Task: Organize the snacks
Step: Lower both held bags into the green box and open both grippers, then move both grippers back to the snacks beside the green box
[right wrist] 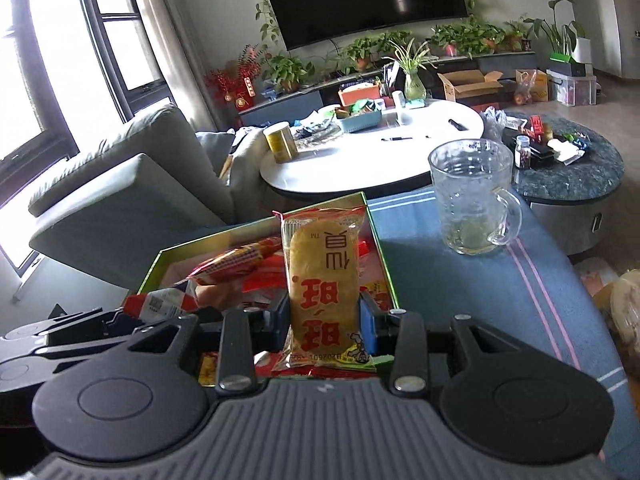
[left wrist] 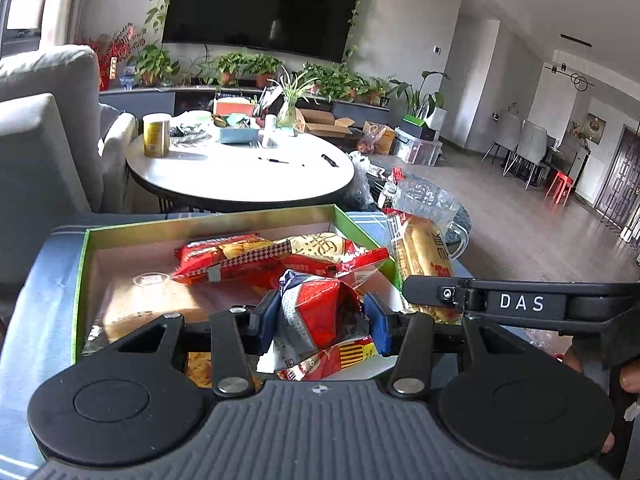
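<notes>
- Living room is showing behind: wall television [left wrist: 262, 8], row of potted plants [left wrist: 248, 66] under it, grey sofa [left wrist: 44, 128] at the left, white round table [left wrist: 240, 168] carrying a yellow tin [left wrist: 156, 135] and a blue basket [left wrist: 239, 135].
- Blue striped cloth [right wrist: 480, 280] is covering the near table; a green-rimmed cardboard box [left wrist: 86, 276] is sitting on it, open side up.
- Left gripper [left wrist: 320, 320] is pinching a crumpled red-and-white snack packet [left wrist: 320, 312] between its blue pads, hanging over the near edge of the box.
- Right gripper [right wrist: 325, 320] is clamping a rice cracker packet [right wrist: 323, 280] upright, red characters facing the camera, above the box's near right corner.
- Inside the box, a long red snack bag [left wrist: 228, 256] is lying across the middle, with a second red packet [left wrist: 332, 254] touching it toward the right wall.
- More red and yellow wrappers are lying under both grippers at the near edge; exact count cannot be told.
- Glass mug [right wrist: 474, 196] is standing upright on the cloth, right of the box and apart from it.
- Dark marble side table [right wrist: 580, 176] is standing beyond the mug, holding small jars and wrappers.
</notes>
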Demonstrator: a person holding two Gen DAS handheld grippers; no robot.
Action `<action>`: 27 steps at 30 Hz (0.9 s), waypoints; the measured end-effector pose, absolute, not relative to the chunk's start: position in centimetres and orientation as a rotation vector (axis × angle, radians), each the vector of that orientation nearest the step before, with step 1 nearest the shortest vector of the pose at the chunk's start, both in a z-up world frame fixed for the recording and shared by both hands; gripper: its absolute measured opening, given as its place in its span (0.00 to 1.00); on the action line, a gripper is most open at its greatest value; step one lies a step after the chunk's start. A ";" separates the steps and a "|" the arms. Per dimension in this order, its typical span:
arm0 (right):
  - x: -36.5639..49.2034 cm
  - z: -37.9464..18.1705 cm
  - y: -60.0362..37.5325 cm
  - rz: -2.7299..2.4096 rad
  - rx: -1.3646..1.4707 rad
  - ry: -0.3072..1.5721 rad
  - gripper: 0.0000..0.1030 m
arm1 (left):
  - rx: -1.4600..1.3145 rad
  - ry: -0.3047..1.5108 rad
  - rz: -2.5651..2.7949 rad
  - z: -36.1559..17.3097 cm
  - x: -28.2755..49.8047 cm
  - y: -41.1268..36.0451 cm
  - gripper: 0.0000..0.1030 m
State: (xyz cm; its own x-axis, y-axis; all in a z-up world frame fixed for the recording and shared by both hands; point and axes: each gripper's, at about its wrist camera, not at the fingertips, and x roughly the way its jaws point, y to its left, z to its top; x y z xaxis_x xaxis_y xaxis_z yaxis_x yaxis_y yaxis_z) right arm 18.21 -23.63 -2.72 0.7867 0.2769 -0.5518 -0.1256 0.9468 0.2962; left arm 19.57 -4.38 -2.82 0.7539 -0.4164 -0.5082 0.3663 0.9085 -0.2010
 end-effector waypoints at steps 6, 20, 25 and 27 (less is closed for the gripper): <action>19.2 -3.5 -23.9 0.219 0.271 0.645 0.41 | -0.087 0.623 -0.417 -4.6 21.0 -4.7 0.42; 19.5 -4.1 -24.0 0.219 0.301 0.654 0.49 | -0.070 0.602 -0.384 -3.9 19.6 -5.0 0.61; 18.6 -3.5 -24.0 0.219 0.318 0.634 0.52 | -0.065 0.571 -0.357 -1.8 17.6 -5.0 0.71; 18.2 -3.2 -23.9 0.222 0.321 0.628 0.54 | -0.067 0.574 -0.322 -1.0 16.9 -5.0 0.72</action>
State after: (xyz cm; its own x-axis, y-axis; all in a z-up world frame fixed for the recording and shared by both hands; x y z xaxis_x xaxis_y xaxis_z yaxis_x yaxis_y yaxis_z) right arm 18.17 -23.92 -3.20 0.7879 0.2988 -0.5385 -0.1064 0.9273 0.3588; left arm 16.85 -5.00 -1.05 0.7915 -0.3175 -0.5223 0.2805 0.9479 -0.1510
